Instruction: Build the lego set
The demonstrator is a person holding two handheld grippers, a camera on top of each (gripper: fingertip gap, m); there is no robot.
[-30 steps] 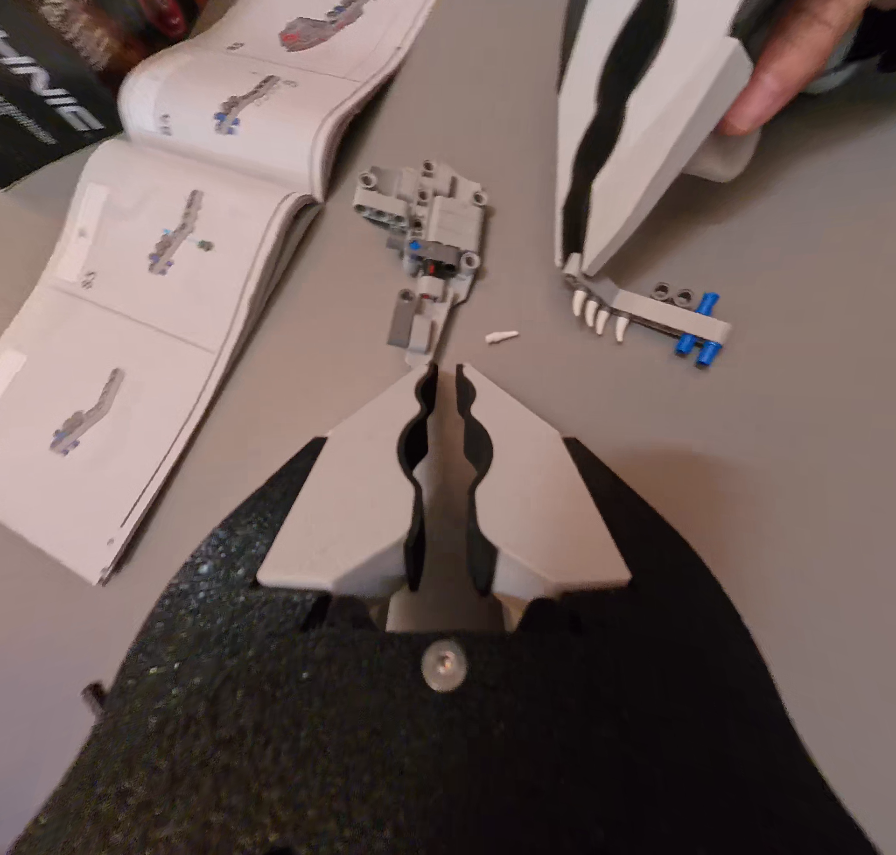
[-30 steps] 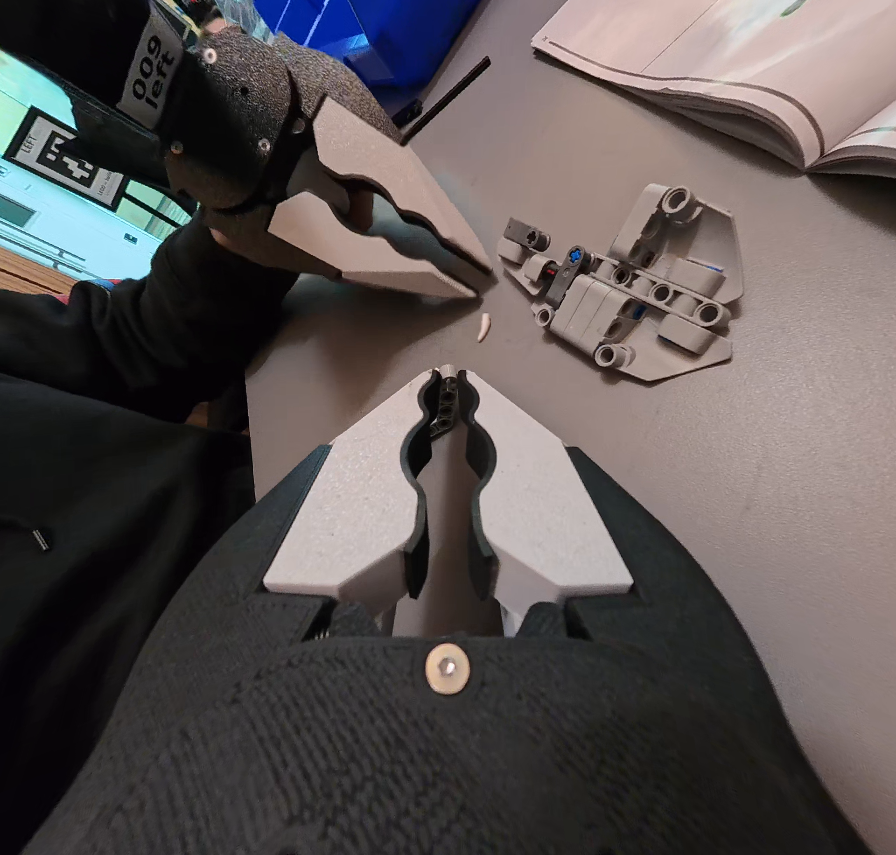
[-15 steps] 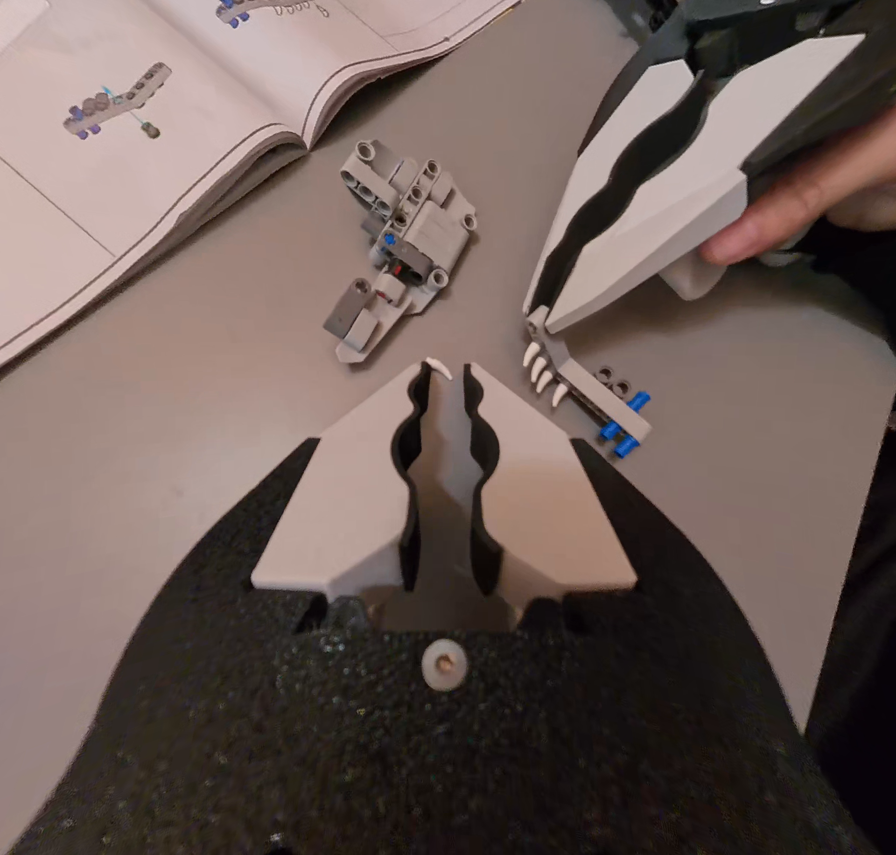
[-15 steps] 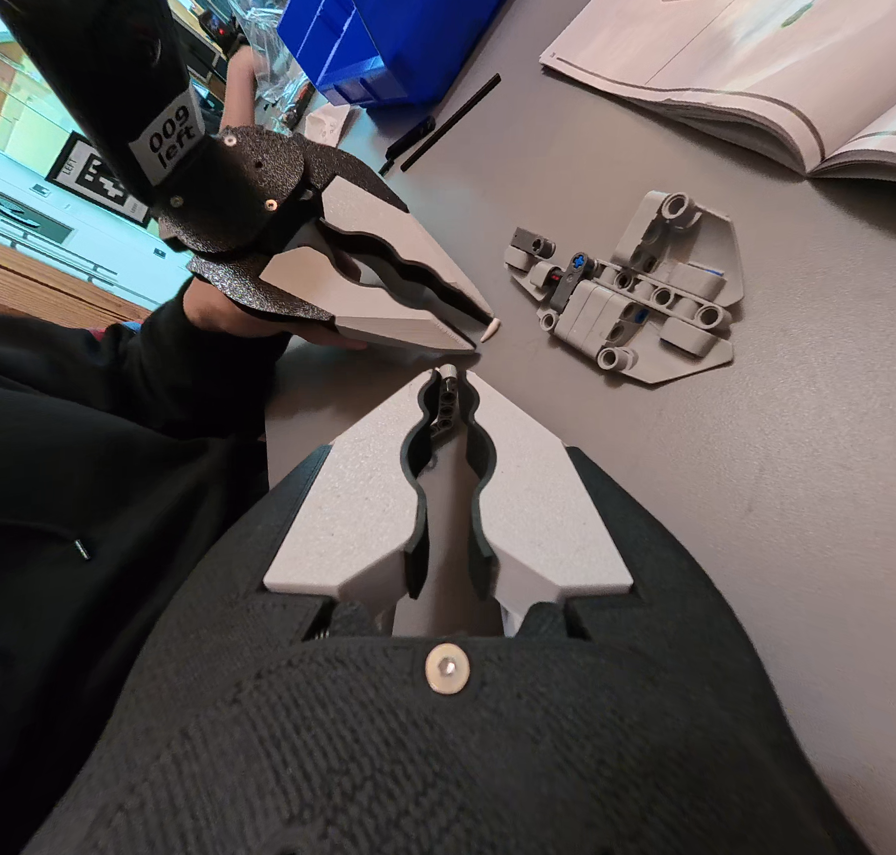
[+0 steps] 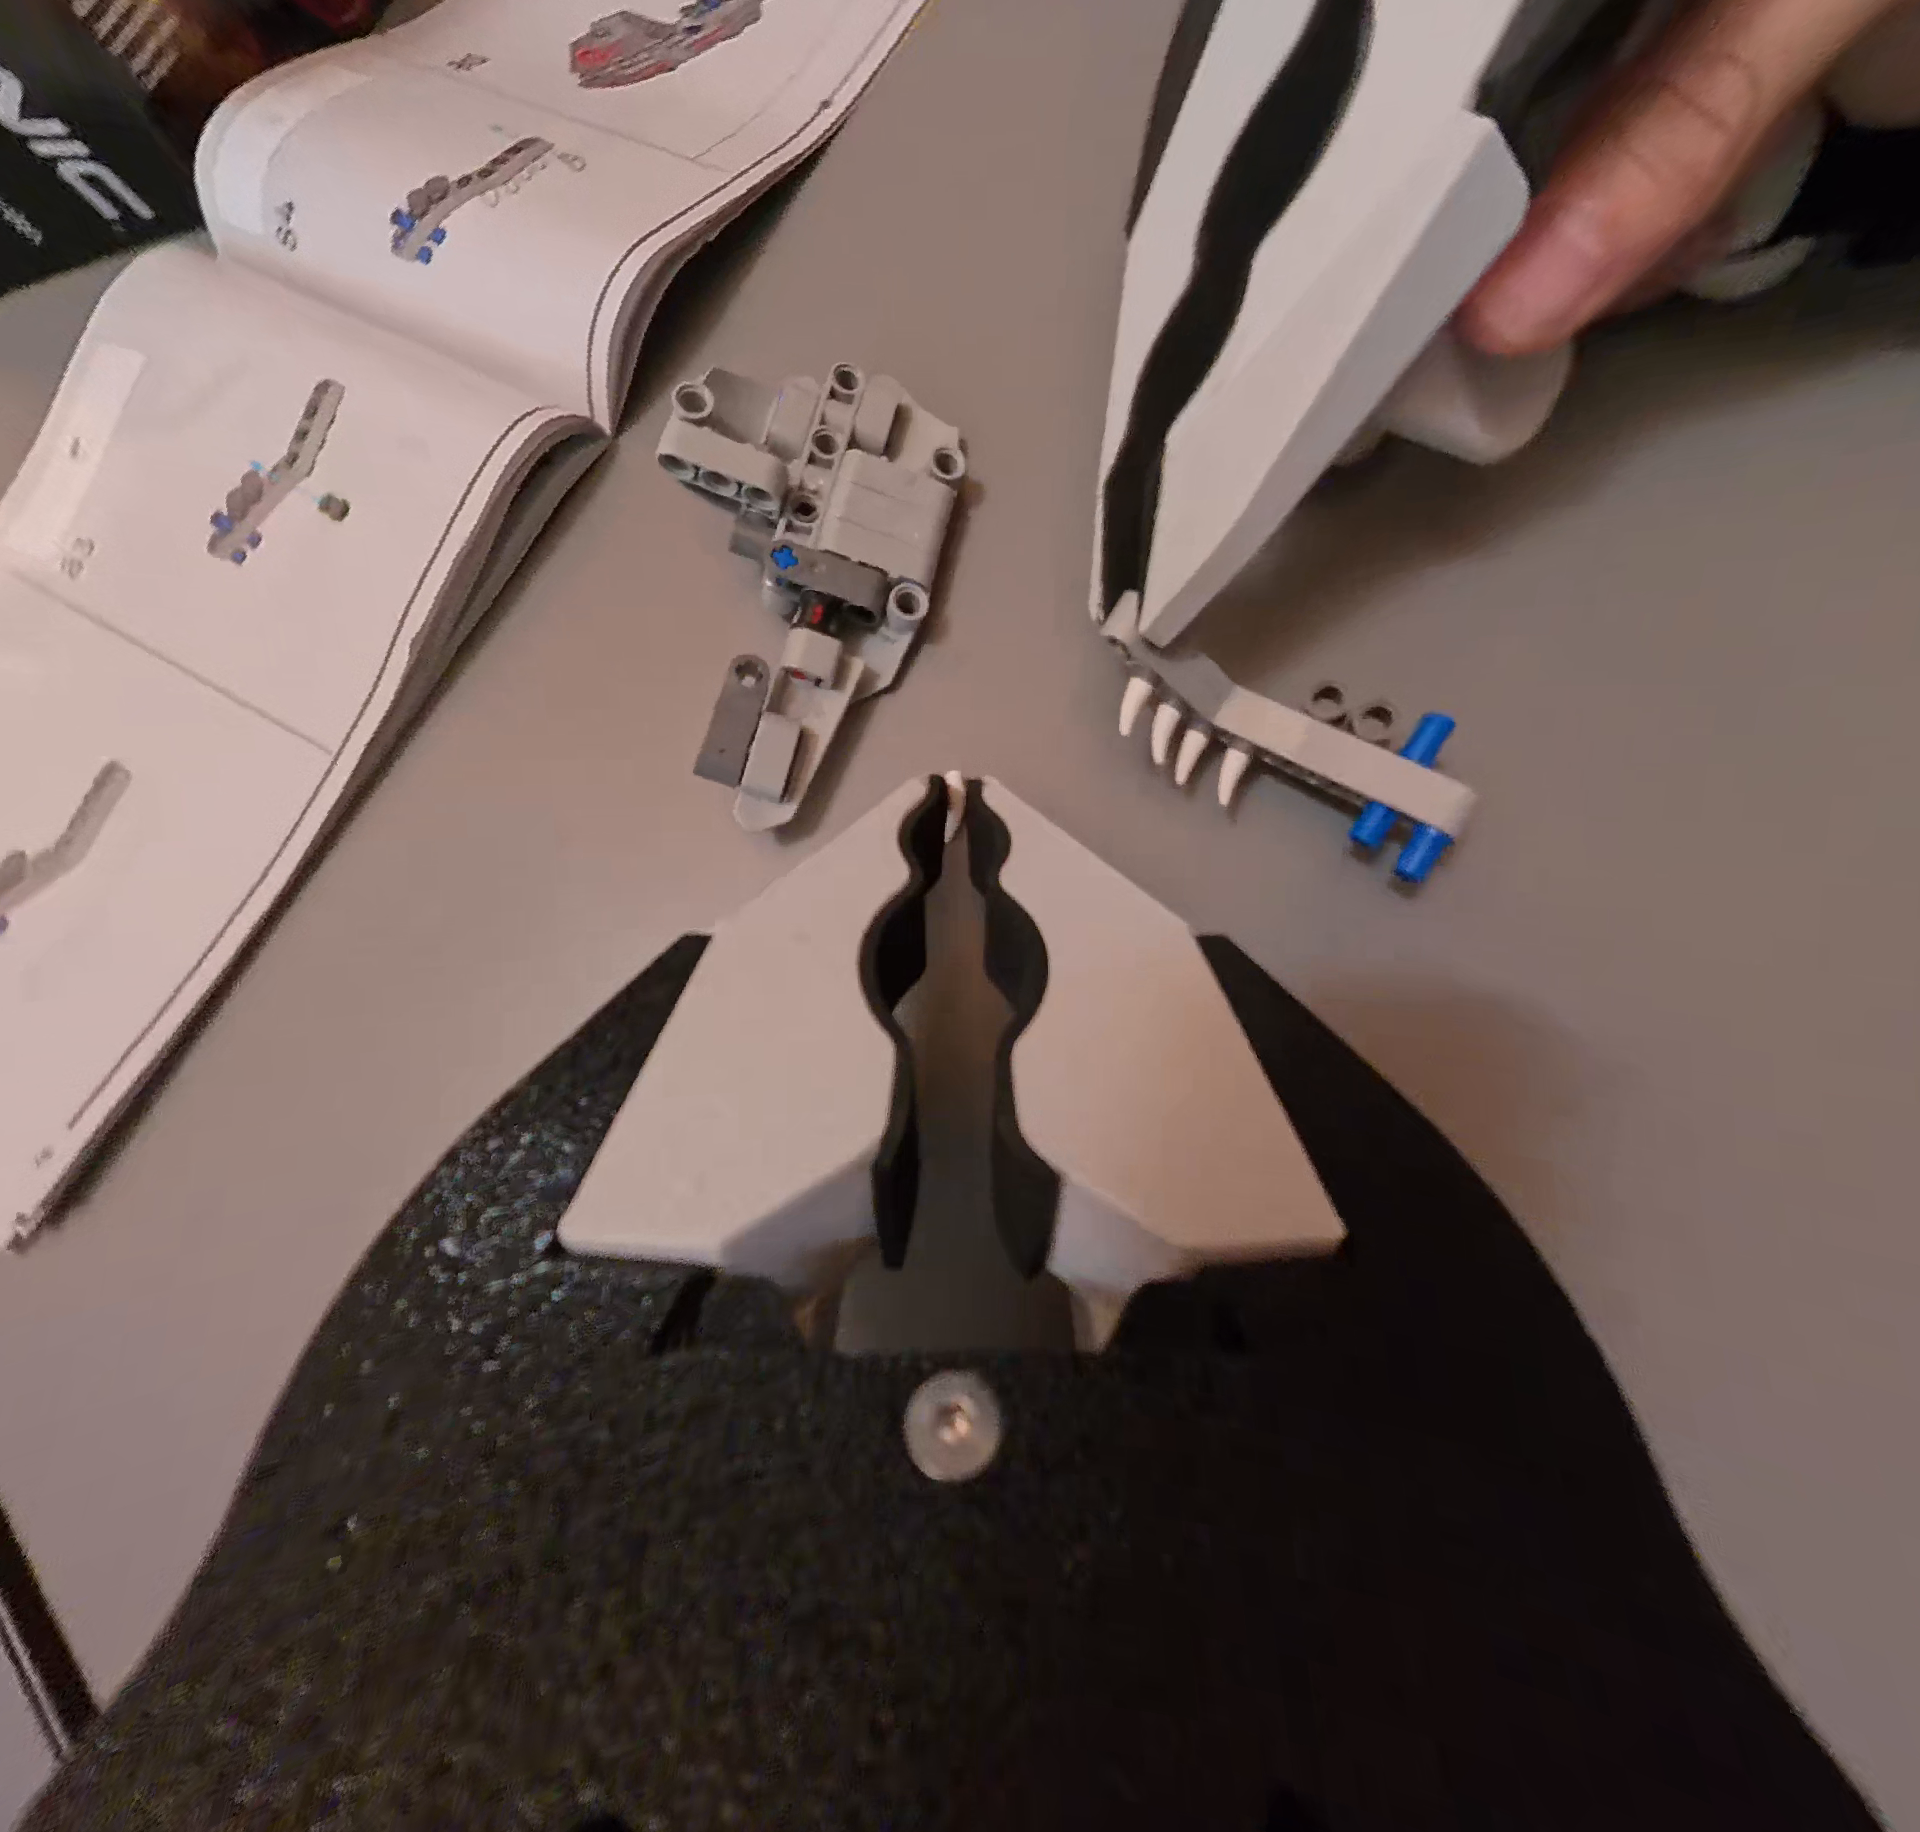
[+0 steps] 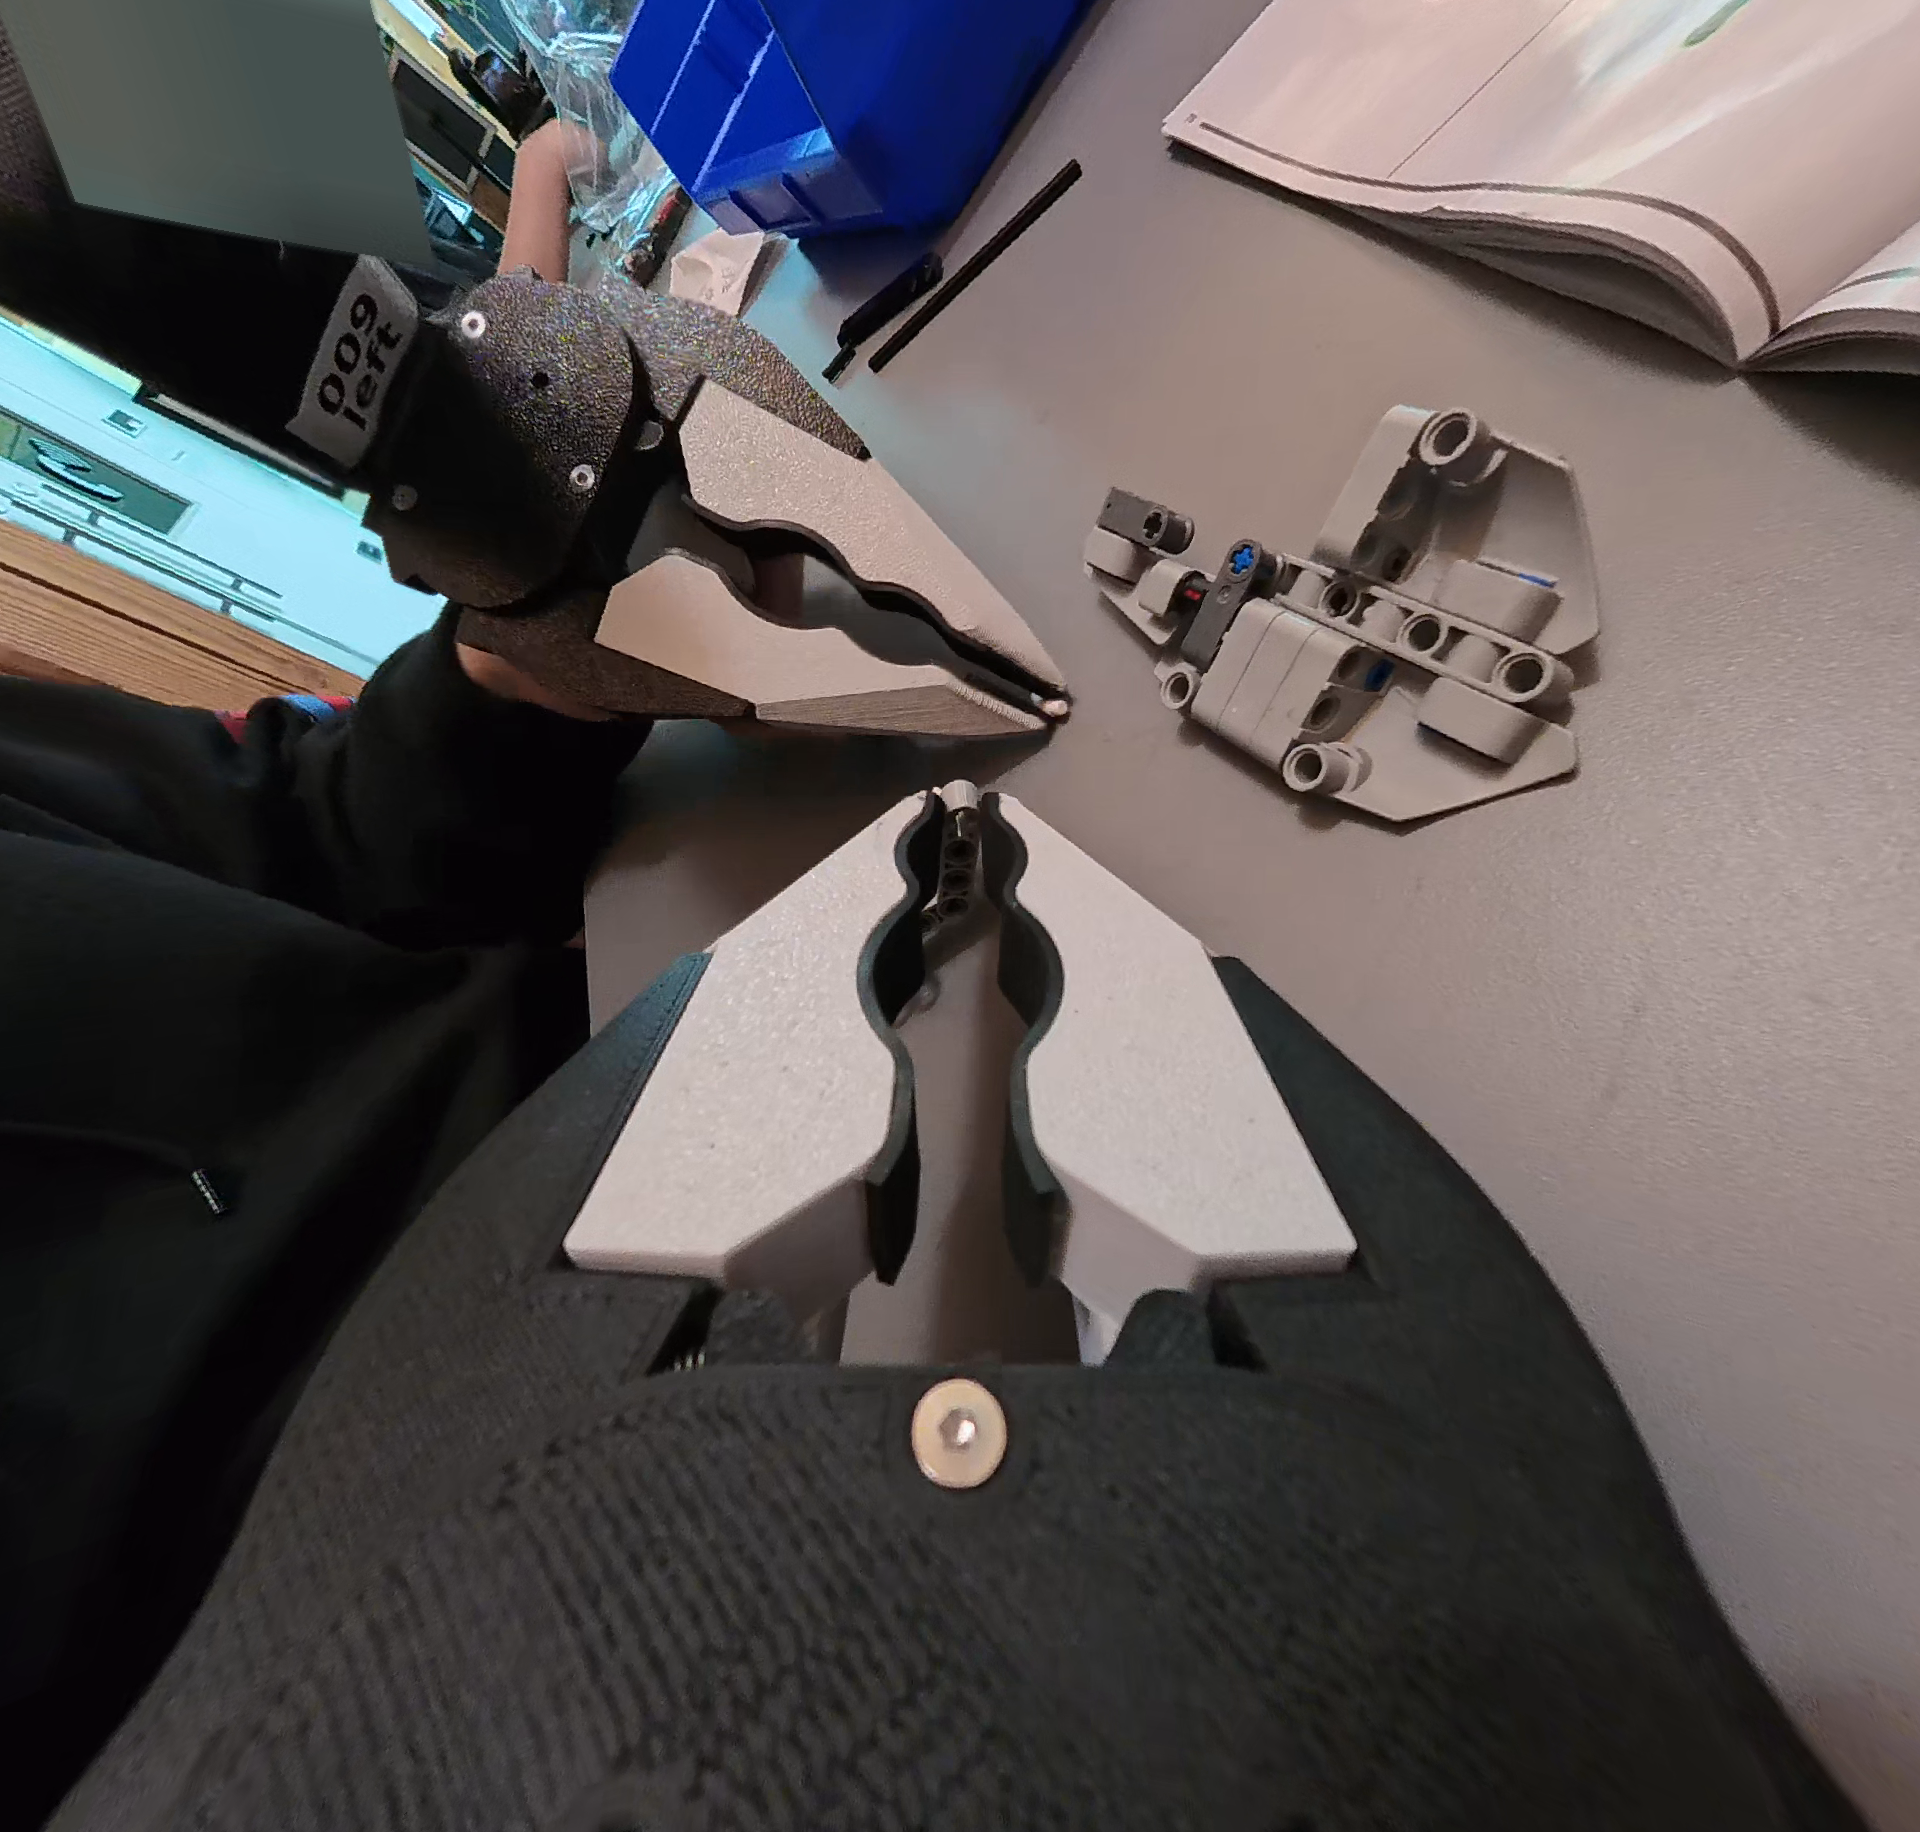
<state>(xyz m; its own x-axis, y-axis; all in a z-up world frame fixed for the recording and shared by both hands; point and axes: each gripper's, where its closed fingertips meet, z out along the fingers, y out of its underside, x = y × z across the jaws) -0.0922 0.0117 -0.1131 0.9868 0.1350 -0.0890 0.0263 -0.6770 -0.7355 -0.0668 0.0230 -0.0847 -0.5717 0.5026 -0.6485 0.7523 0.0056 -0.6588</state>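
White tooth piece (image 5: 953, 808) is pinched at the very tips of the left gripper (image 5: 956, 795), just above the grey table (image 5: 1558, 1107). Grey toothed beam (image 5: 1294, 743) with blue pins is clamped by its end in the right gripper (image 5: 1127, 619), its far end lying on the table. Grey sub-assembly (image 5: 821, 556) is seen lying flat between them, beside the open instruction booklet (image 5: 312, 411).

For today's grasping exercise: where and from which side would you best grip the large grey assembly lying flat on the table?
Probably across the narrow tapered tail of the large grey assembly, coming from above with the jaws spanning its width. It lies flat, and the upper body is far wider than the tail.
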